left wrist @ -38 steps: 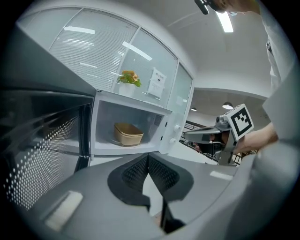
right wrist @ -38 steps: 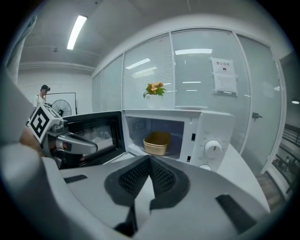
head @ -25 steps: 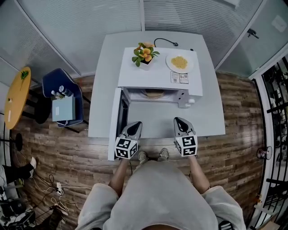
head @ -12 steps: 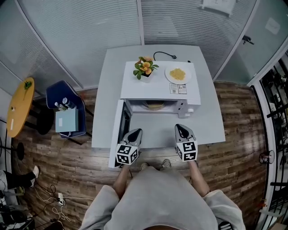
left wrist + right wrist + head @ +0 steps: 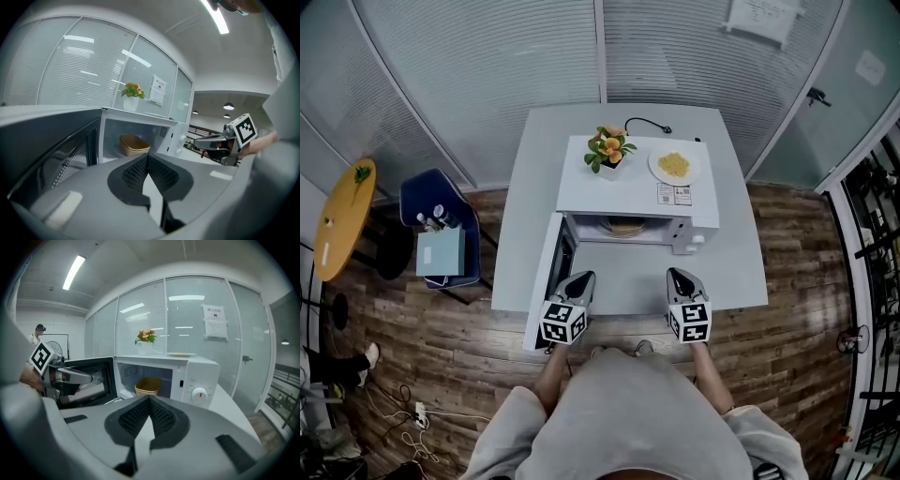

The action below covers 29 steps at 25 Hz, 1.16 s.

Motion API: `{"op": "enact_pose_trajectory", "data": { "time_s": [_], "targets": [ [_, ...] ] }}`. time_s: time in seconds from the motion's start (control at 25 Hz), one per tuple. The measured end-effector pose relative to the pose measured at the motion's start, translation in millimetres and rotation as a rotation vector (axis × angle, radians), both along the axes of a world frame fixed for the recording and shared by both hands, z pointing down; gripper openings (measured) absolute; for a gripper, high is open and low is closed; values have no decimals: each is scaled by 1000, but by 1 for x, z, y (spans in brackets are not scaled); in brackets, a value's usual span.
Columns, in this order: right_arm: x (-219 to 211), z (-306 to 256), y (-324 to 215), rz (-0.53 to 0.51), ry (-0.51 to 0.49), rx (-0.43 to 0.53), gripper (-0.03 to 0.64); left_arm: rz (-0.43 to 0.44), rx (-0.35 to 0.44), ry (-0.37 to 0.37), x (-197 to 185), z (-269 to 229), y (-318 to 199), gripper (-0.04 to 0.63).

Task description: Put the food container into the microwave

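Tan plastic food container sits inside the white microwave, placing looks done, dark-windowed door open.
Left gripper and right gripper both pinched together, empty, at white table front edge; next likely shut the door.

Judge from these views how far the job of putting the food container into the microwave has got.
Done: the container sits inside the microwave. In hand: nothing; the left claw and right claw are both shut and empty. Left: the door is open, so probably closing it.
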State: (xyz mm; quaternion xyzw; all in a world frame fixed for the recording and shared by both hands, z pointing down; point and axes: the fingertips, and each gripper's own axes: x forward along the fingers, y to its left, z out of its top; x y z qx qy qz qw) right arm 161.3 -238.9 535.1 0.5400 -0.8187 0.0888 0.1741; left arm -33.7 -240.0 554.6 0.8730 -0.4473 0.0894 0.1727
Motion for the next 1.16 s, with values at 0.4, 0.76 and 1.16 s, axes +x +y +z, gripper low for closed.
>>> {"op": "enact_pose_trajectory", "data": {
  "time_s": [0.4, 0.76, 1.16],
  "targets": [
    [0, 2, 3, -7, 11, -15, 12, 4, 2, -2, 1, -4, 1, 11],
    [-2, 4, 6, -17, 14, -20, 12, -1, 7, 3, 2, -6, 1, 11],
    [-1, 9, 11, -21, 25, -37, 12, -6, 2, -1, -1, -3, 3, 11]
  ]
}}
